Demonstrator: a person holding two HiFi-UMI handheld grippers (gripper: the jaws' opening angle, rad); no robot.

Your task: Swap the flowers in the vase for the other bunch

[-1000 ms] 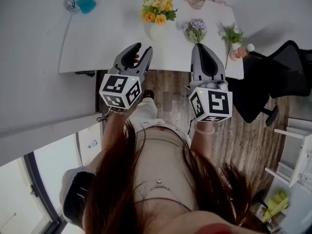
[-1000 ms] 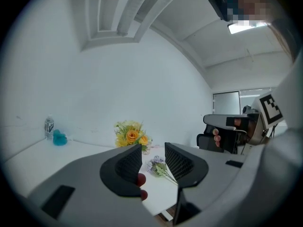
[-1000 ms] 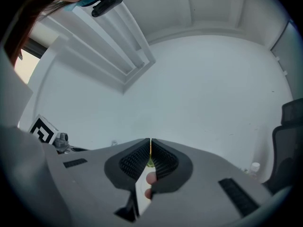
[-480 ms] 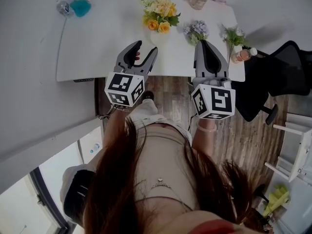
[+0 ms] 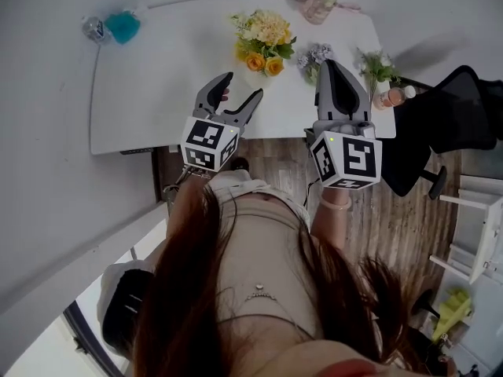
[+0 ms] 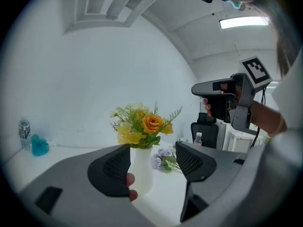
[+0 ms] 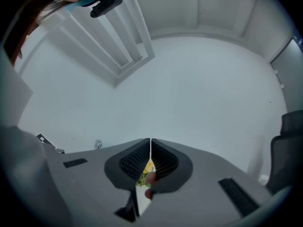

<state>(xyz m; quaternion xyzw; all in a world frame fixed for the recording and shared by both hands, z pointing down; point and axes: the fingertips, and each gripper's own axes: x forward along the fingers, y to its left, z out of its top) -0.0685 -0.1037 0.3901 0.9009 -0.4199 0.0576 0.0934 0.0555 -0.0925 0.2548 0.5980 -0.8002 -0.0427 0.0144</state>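
Note:
A white vase (image 6: 142,170) with yellow and orange flowers (image 5: 265,38) stands near the middle of the white table (image 5: 157,93). A purple bunch (image 5: 314,56) lies on the table just right of it, also visible in the left gripper view as the purple bunch (image 6: 163,159). My left gripper (image 5: 244,85) hovers over the table's near edge, short of the vase. Its jaws are opening, with nothing between them; the vase shows beyond the gap. My right gripper (image 5: 332,65) is shut and empty, its tip close to the purple bunch.
A teal object (image 5: 122,26) and a small bottle (image 5: 94,28) sit at the far left corner. A pink glass (image 5: 321,2) stands at the back. A green sprig (image 5: 377,65) and a bottle (image 5: 393,95) are at the right end. A black chair (image 5: 448,124) stands beside the table.
Both grippers have moved forward over the table's near edge towards the flowers. The left gripper's jaws have spread wider. The right gripper has stayed shut.

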